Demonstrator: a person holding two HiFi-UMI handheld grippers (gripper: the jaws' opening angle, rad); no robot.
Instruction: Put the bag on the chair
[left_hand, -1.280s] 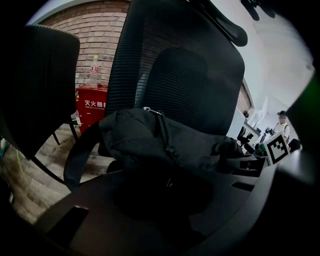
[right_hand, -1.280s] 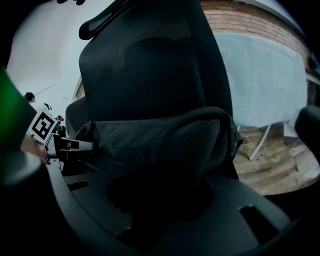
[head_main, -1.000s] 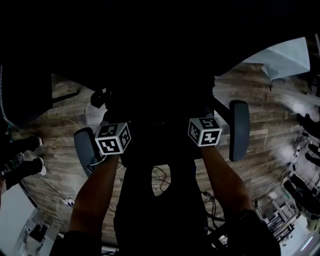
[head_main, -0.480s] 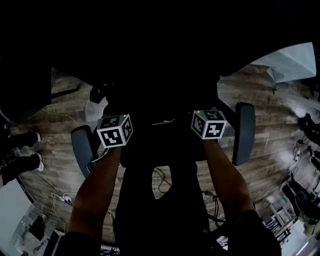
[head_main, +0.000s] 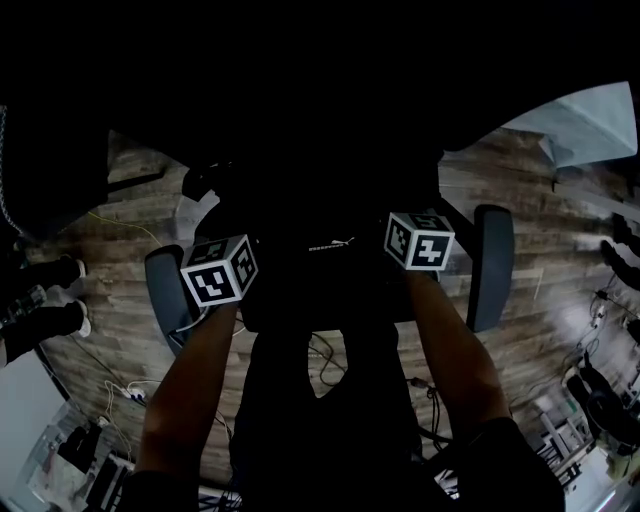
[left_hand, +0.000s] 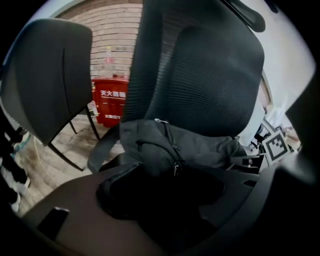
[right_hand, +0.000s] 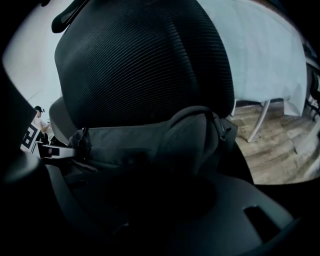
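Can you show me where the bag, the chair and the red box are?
bag (left_hand: 200, 147): left gripper view, on its grey cloth beside the zip.
chair (left_hand: 210, 75): left gripper view, on the mesh backrest.
red box (left_hand: 112, 102): left gripper view, on its front with white writing.

The bag (left_hand: 200, 147) is dark grey, the chair (left_hand: 210, 75) black ribbed mesh. The floor (head_main: 540, 180) is brown wood planks; the box (left_hand: 112, 102) is red.

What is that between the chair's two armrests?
A dark grey bag, leaning against the mesh backrest. The left gripper view shows it best; the head view is too dark there.
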